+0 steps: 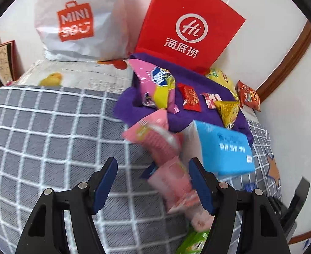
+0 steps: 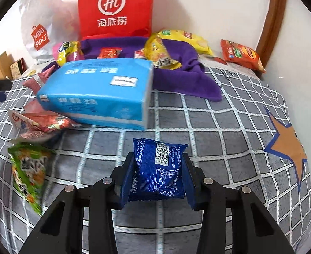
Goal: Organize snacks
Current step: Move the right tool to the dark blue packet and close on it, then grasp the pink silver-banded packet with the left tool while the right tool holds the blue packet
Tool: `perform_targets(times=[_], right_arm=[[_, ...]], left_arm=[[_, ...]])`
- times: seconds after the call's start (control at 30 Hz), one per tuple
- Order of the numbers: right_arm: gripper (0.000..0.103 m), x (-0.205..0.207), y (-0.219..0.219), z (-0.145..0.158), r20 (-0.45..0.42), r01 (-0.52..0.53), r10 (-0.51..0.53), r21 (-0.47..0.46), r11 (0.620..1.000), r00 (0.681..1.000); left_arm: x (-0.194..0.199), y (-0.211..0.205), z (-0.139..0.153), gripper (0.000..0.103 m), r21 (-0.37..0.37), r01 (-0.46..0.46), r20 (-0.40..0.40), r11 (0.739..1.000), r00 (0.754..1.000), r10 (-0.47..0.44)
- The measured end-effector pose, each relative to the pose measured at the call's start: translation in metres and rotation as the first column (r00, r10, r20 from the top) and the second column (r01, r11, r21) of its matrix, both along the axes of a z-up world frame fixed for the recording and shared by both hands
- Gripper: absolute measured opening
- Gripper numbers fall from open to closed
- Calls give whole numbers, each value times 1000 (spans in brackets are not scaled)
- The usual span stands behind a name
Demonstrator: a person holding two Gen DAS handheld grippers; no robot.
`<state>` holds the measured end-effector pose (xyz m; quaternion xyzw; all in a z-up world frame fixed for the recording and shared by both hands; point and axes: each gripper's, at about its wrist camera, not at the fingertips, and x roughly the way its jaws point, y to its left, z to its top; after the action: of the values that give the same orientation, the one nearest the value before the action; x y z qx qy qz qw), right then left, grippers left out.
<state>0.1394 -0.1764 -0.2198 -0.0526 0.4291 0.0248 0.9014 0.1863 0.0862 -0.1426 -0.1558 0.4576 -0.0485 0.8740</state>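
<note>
Right gripper (image 2: 158, 176) is pinching a blue snack packet (image 2: 158, 169), barcode side up, above the grey checked bedspread (image 2: 218, 127). Left gripper (image 1: 153, 182) is spread wide over blurred pink packets (image 1: 172, 182), gripping nothing. Just ahead lies a blue tissue pack (image 2: 100, 93), with more snacks on the purple cloth (image 2: 189, 80) before the red bag (image 2: 114, 8)

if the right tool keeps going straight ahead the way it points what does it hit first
Probably the blue tissue pack. The right tool, shut on a blue snack packet, points across bare checked bedding toward it, though depth is uncertain.
</note>
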Motion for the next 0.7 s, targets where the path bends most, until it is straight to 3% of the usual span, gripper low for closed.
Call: perform_targets(times=[0.17, 0.3, 0.4, 0.57, 0.7], right_arm=[[43, 3, 1, -8, 34, 1, 0, -39, 999, 999], [44, 4, -2, -11, 41, -7, 8, -29, 1000, 999], [44, 7, -7, -11, 31, -6, 6, 6, 1000, 999], [45, 9, -16, -13, 18, -2, 1, 75, 997, 1000], [45, 10, -13, -12, 19, 6, -7, 62, 998, 1000]], left_arm=[[26, -11, -20, 66, 42, -17, -35, 999, 999, 19], [39, -13, -34, 65, 21, -18, -44, 1000, 999, 19], [42, -11, -40, 50, -41, 6, -21, 999, 1000, -7], [35, -15, -41, 40, -34, 18, 28, 999, 999, -17], [35, -15, -40, 40, -32, 21, 33, 999, 999, -20]])
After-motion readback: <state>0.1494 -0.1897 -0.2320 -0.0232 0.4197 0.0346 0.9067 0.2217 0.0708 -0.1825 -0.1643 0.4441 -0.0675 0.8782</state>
